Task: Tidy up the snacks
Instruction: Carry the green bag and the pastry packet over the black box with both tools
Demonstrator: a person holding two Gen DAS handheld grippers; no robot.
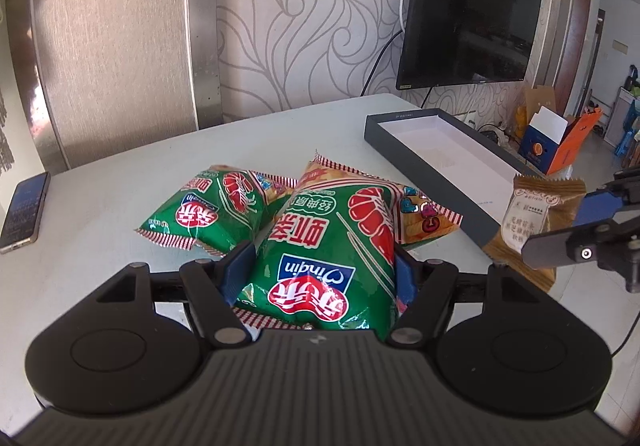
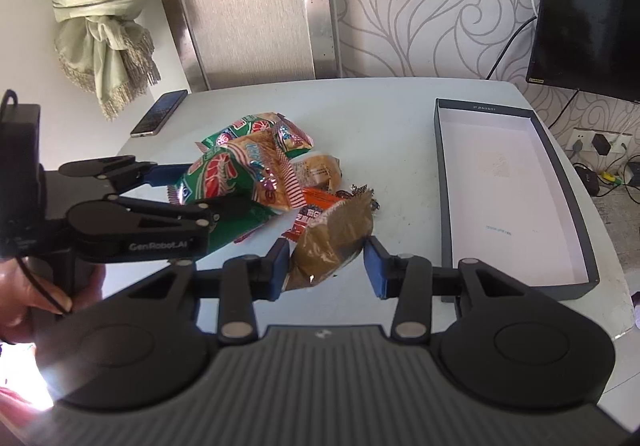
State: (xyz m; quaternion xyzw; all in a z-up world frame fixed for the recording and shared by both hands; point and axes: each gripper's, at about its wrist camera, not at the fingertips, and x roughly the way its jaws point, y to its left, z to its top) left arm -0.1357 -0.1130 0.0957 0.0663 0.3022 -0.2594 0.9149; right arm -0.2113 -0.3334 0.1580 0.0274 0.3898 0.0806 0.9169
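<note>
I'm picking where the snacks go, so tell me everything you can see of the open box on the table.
The box is a long, shallow rectangular tray, seemingly cardboard, with dark grey walls and a white floor bearing faint marks. It lies flat and open near the table's edge by the television wall, with nothing inside. No snack or gripper touches it.

Green-and-red snack bag (image 1: 320, 266), brown packet (image 2: 332, 242), swirl-patterned wallpaper (image 1: 312, 25)

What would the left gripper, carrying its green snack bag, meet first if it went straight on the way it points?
Probably the second green bag lying on the table just beyond the held green snack bag in the left gripper; depth is hard to judge.
</note>
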